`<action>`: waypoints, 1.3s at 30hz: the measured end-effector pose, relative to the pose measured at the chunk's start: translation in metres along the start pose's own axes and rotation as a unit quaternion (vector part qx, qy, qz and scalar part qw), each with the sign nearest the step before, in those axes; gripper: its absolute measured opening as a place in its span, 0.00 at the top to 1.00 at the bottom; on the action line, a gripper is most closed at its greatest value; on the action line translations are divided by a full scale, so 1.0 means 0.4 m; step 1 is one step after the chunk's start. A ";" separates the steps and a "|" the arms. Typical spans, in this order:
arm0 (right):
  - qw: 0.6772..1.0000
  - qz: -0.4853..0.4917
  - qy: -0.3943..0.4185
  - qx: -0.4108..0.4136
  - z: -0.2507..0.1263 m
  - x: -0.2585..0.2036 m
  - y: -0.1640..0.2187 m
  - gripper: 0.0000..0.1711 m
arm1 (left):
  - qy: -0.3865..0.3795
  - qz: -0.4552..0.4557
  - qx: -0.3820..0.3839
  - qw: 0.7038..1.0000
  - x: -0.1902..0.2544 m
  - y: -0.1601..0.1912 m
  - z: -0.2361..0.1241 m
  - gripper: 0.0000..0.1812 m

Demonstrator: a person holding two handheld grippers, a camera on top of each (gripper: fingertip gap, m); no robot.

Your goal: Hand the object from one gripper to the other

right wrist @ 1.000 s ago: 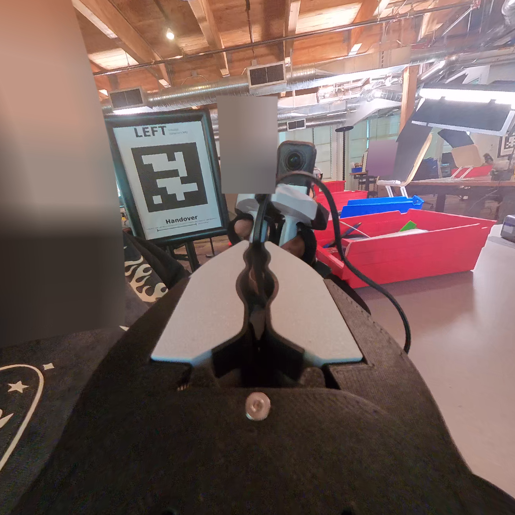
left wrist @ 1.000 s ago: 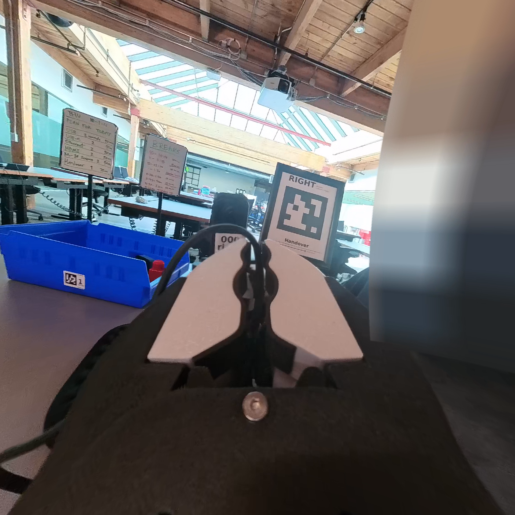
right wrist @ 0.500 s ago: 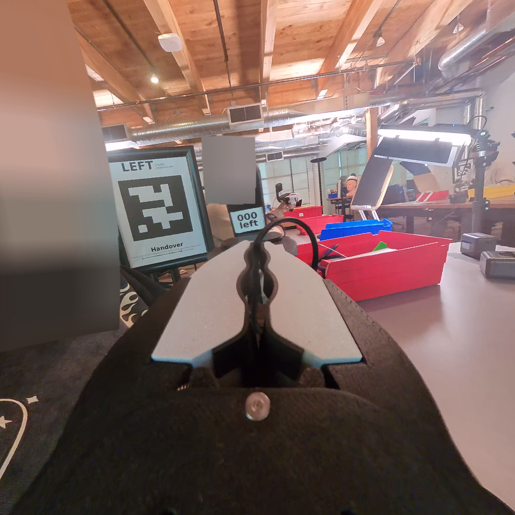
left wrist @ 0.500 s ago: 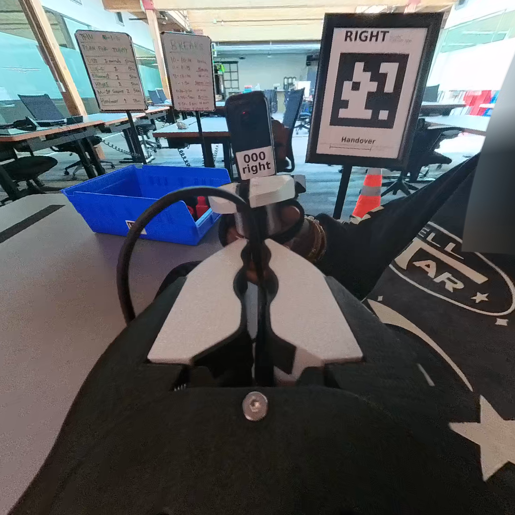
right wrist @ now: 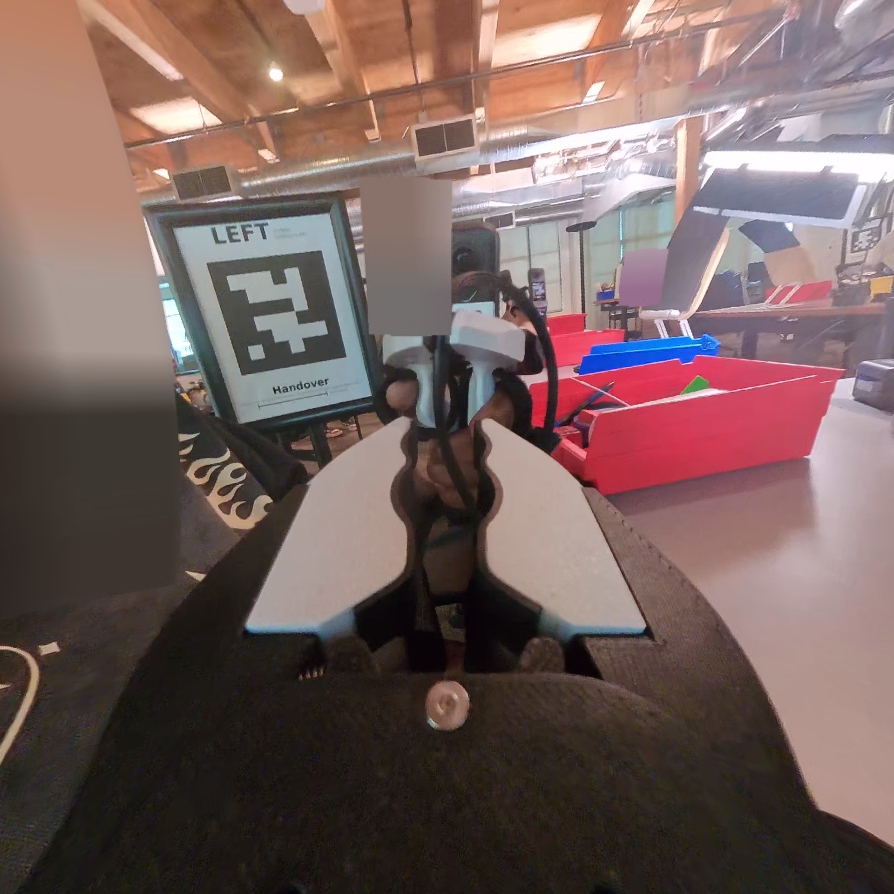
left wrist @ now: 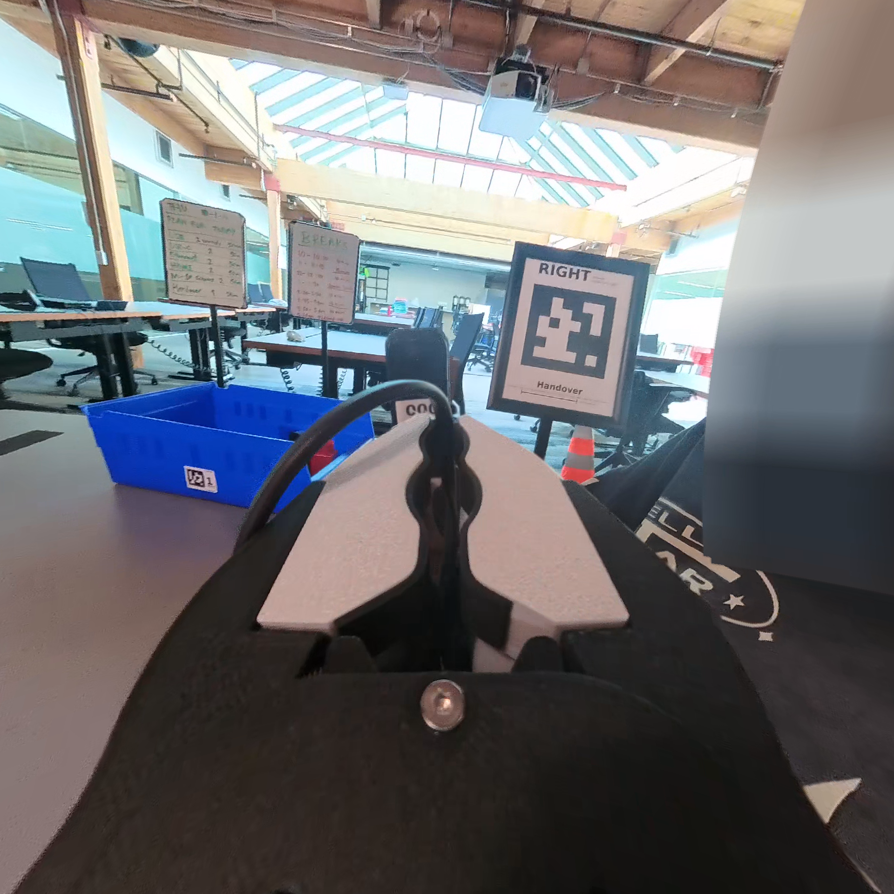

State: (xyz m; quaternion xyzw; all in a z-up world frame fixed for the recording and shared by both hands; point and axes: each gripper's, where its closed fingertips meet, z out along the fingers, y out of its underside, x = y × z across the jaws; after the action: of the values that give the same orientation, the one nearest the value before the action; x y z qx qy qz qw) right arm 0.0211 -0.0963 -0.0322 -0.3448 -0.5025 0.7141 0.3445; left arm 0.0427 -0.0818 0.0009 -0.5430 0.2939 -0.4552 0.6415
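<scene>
Black cable (left wrist: 309, 450) pinched in closed left gripper (left wrist: 442, 425); right gripper (right wrist: 445, 425) parted slightly around same cable; blue bin (left wrist: 159, 445) behind, red bin (right wrist: 725, 425) beside on table (right wrist: 774, 556)

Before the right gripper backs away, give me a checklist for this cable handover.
1. Left gripper clamped on the thin black cable: ok.
2. Right gripper jaws parted: ok.
3. Cable free of the right gripper's grey fingers: cannot tell; it runs through the gap, close to one.
4. Left gripper's hold sits just beyond the right gripper's tips: ok.
5. Cable loop clear of the red plastic bin: cannot tell; in the right wrist view it hangs in front of the bin.
</scene>
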 end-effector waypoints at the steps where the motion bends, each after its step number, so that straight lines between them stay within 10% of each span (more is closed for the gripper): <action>1: 1.000 -0.002 -0.001 -0.001 0.005 -0.003 0.007 0.88 | 0.004 -0.002 -0.002 1.000 0.003 0.004 0.004 0.97; 21: 0.998 -0.019 0.030 0.044 -0.036 0.012 -0.073 0.98 | -0.054 0.088 -0.158 0.982 -0.027 0.111 0.008 0.97; 39: 0.999 -0.026 0.010 -0.022 0.010 0.001 0.025 0.94 | -0.014 0.014 -0.012 1.000 -0.004 0.014 0.011 0.97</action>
State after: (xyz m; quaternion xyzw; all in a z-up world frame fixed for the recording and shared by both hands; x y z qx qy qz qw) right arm 0.0162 -0.1004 -0.0407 -0.3462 -0.5238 0.6899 0.3604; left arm 0.0475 -0.0785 -0.0037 -0.5530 0.2979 -0.4350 0.6452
